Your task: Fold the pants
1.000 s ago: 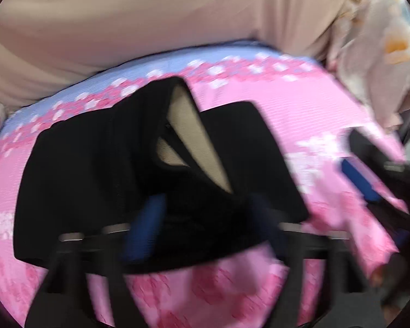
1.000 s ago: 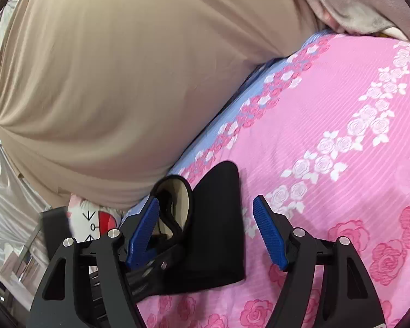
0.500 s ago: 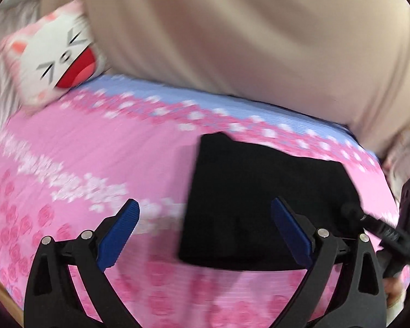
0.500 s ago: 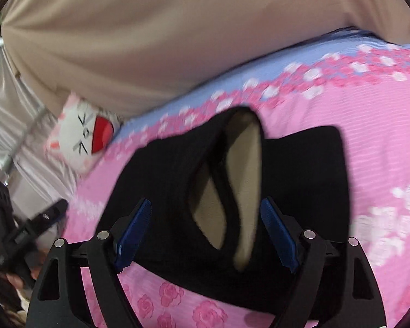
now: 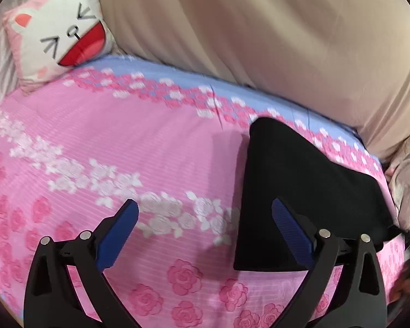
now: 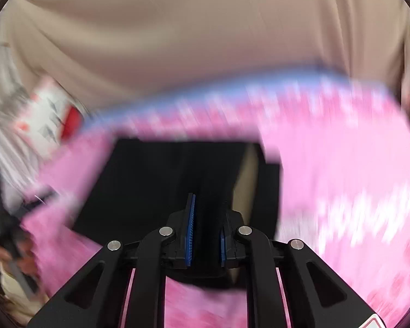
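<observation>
Since half a second ago, the right gripper (image 6: 205,235) has been closed down onto the near edge of the black pants (image 5: 300,191), while the left gripper (image 5: 205,235) has been swung aside, spread wide and holding nothing. Folded into a compact dark block, the pants are laid on the pink floral bedsheet (image 5: 123,150), below the beige bedding (image 5: 259,41), well apart from the cat pillow (image 5: 60,35). Soft, light, limp cloth is judged here; stacked layers are best pinched together at an edge, lest a layer be slipped loose.
</observation>
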{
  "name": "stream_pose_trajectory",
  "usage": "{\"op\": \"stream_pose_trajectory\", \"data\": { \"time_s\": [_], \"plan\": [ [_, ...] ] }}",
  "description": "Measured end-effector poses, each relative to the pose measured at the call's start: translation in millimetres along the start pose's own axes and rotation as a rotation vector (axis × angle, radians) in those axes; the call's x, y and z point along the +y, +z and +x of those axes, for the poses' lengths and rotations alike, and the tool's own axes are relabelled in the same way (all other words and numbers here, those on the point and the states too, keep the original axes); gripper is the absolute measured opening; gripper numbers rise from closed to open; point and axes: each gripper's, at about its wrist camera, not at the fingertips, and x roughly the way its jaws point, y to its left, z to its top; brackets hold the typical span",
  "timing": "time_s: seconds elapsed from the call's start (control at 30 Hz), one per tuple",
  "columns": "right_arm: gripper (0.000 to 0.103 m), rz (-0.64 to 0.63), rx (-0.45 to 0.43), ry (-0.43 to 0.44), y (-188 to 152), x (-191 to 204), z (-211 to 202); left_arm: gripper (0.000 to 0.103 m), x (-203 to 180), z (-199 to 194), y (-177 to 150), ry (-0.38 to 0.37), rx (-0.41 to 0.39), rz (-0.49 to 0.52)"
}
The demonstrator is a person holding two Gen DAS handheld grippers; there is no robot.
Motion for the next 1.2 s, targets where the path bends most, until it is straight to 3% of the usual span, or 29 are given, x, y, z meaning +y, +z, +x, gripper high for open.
{"op": "stream_pose_trajectory", "data": {
  "time_s": [0.03,0.13,0.2,0.27,0.3,0.37,0.47,0.53,0.57,0.6,0.63,0.73,0.8,0.93,1.03,1.07,1.1,1.13,1.2],
  "plan": [
    [0.019,0.023,0.025,0.015,-8.3,-7.5,12.6,0.096,-2.7,4.7,-1.0,-0.01,0.02,0.001],
    [0.022,0.067,-0.017,0.049,-12.3,-16.1,-7.9,0.096,-11.3,8.7,-0.3,-0.057,0.054,0.008],
    [0.027,0.053,-0.117,0.003,0.1,-12.0,-42.3,0.096,-18.2,2.5,2.5,-0.083,0.022,0.024],
    [0.028,0.041,-0.164,0.032,17.6,-4.9,-62.2,0.096,-26.7,2.7,2.7,-0.096,0.011,0.054],
    [0.036,0.031,-0.17,0.067,31.4,3.3,-67.0,0.096,-33.4,6.4,1.6,-0.107,0.016,0.075],
    [0.054,-0.021,-0.145,0.151,63.3,30.8,-59.4,0.096,-43.6,19.0,-2.7,-0.113,0.056,0.103],
    [0.055,-0.149,-0.066,0.243,104.9,82.2,-16.1,0.096,-51.1,44.9,-16.5,-0.09,0.177,0.142],
    [0.051,-0.195,-0.004,0.28,126.0,107.8,17.7,0.097,-44.0,63.8,-28.4,-0.091,0.274,0.103],
    [0.049,-0.219,0.03,0.283,134.5,120.7,39.9,0.097,-45.1,57.8,-31.7,-0.077,0.228,0.129],
    [0.039,-0.253,0.068,0.275,143.4,137.3,64.8,0.097,-46.8,57.1,-34.8,-0.061,0.232,0.156],
    [0.037,-0.265,0.083,0.261,146.3,143.2,78.8,0.097,-45.9,56.1,-36.2,-0.066,0.222,0.159],
    [0.037,-0.261,0.187,0.268,153.1,160.9,138.0,0.098,-44.2,54.6,-39.3,-0.079,0.202,0.172],
    [0.037,-0.281,0.242,0.276,140.6,163.3,156.0,0.098,-43.1,54.4,-40.0,-0.093,0.189,0.179],
    [0.037,-0.427,0.241,0.227,108.4,176.5,154.1,0.098,-44.2,53.5,-43.7,-0.102,0.168,0.204],
    [0.037,-0.473,0.233,0.207,102.6,180.0,151.7,0.098,-46.5,53.0,-44.5,-0.096,0.155,0.21],
    [0.034,-0.472,0.243,0.209,104.0,180.2,155.0,0.098,-46.1,53.2,-44.2,-0.096,0.153,0.209],
    [0.015,-0.471,0.246,0.211,104.5,175.5,154.2,0.098,-45.8,53.1,-44.2,-0.098,0.152,0.208],
    [0.006,-0.483,0.256,0.221,104.8,177.6,156.4,0.098,-45.8,53.4,-43.7,-0.099,0.152,0.208],
    [0.003,-0.517,0.231,0.198,107.4,184.6,152.4,0.098,-46.0,51.8,-45.0,-0.101,0.149,0.206]
  ]
}}
